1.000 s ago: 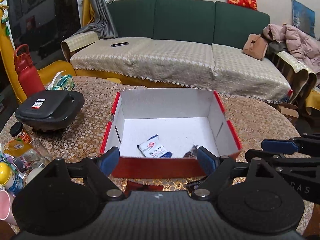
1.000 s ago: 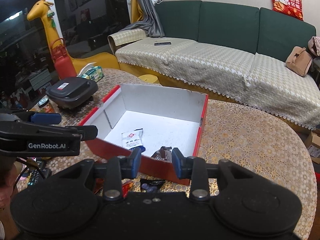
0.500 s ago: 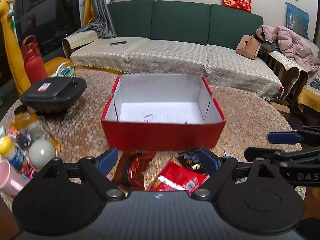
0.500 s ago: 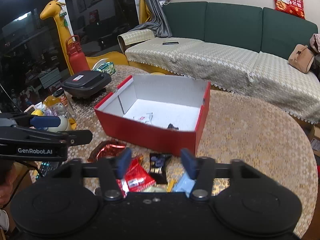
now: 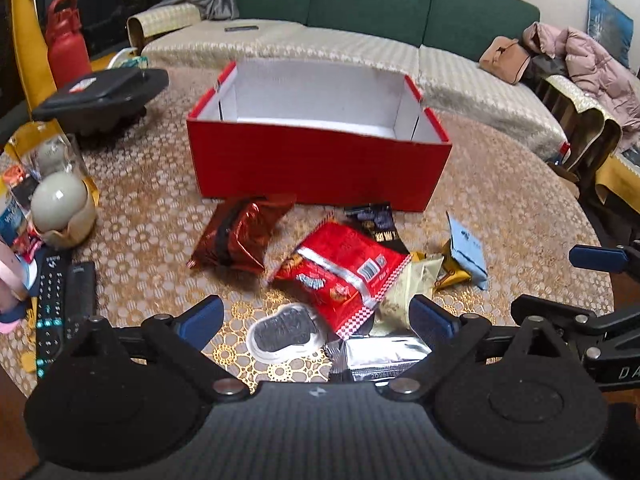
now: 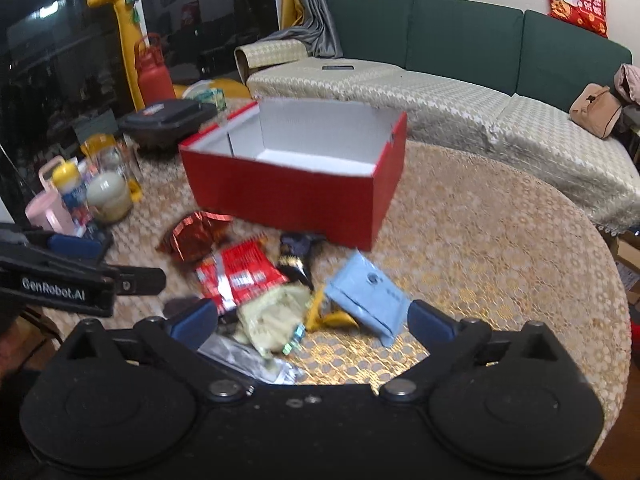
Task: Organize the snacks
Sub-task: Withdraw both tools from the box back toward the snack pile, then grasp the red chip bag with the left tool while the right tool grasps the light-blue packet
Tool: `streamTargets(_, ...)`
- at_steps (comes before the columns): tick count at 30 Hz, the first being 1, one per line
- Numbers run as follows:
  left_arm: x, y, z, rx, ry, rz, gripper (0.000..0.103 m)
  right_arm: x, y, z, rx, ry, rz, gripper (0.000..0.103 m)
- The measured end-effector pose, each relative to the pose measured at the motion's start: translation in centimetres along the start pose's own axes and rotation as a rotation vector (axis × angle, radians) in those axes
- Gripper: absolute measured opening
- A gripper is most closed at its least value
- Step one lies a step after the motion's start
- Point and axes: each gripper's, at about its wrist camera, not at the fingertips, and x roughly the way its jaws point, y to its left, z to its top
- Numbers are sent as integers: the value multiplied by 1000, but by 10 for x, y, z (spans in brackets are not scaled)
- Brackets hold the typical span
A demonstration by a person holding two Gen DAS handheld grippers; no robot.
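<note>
A red box [image 5: 320,168] [image 6: 288,192] with a white inside stands open on the table. In front of it lies a loose pile of snacks: a dark red foil packet [image 5: 240,236], a bright red packet [image 5: 340,268] [image 6: 236,276], a black packet [image 5: 376,220], a light blue packet [image 5: 466,248] [image 6: 366,296], a pale packet [image 6: 272,316], a silver packet [image 5: 384,354] and a small dark cookie pouch [image 5: 284,332]. My left gripper [image 5: 316,316] hovers over the near snacks, its jaws opening wide and pressing on nothing. My right gripper [image 6: 312,318] hangs over the pale and blue packets, jaws also opening, gripping nothing.
On the left of the table are a black appliance [image 5: 100,96], jars and bottles [image 5: 60,204], a pink cup [image 6: 48,212] and two remote controls [image 5: 60,300]. A red flask [image 5: 66,44] and a green sofa [image 5: 360,52] lie beyond. The table's edge [image 6: 616,280] curves round at the right.
Both grippers drew back from over the box and sank toward the snack pile in front of it. The right jaws went from shut to wide; the left jaws widened a little.
</note>
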Motion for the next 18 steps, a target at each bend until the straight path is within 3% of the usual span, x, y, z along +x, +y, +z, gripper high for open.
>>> streamTargets(8,21,-5,15,-33,33,9,100,20,-19,-2,-81,10,-11,101)
streamTargets(18,67,-13,44,-97,113,61,100,58,-50,5,-140,65,84,101)
